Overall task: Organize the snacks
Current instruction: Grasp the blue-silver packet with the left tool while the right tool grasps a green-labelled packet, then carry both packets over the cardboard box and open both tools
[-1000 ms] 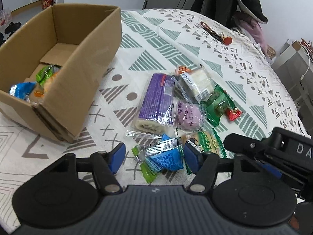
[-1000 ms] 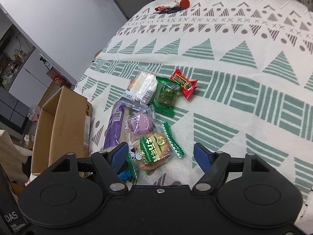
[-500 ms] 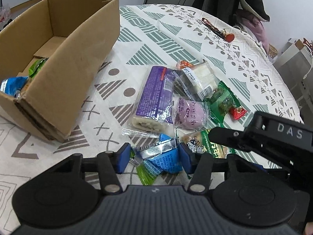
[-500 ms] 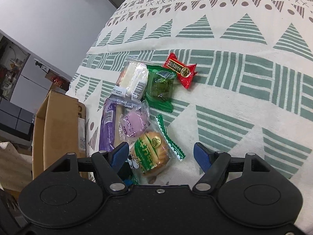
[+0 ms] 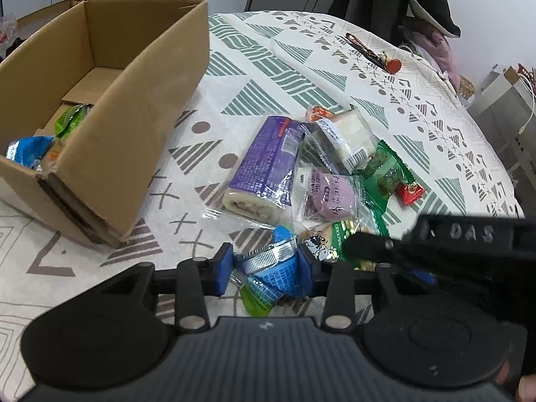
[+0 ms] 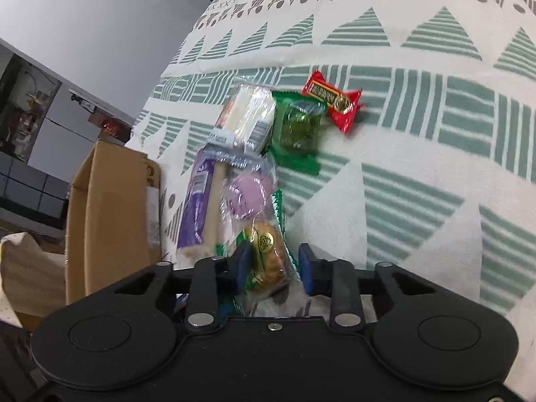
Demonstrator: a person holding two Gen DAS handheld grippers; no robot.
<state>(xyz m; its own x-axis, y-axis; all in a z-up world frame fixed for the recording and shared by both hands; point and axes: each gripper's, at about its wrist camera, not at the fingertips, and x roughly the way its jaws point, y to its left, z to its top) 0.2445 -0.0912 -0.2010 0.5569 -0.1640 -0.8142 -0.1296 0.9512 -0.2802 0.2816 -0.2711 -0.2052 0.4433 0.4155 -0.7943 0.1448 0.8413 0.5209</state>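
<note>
Two grippers pinched snacks at the pile's near edge.
Left gripper clamped a blue foil packet; right gripper gripped a green-wrapped bun. Purple roll lay ahead, cardboard box far left.

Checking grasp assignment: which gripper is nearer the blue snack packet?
Left. The left gripper has its fingers around the blue snack packet; the right gripper sits beside it, closing on the bun packet.
</note>
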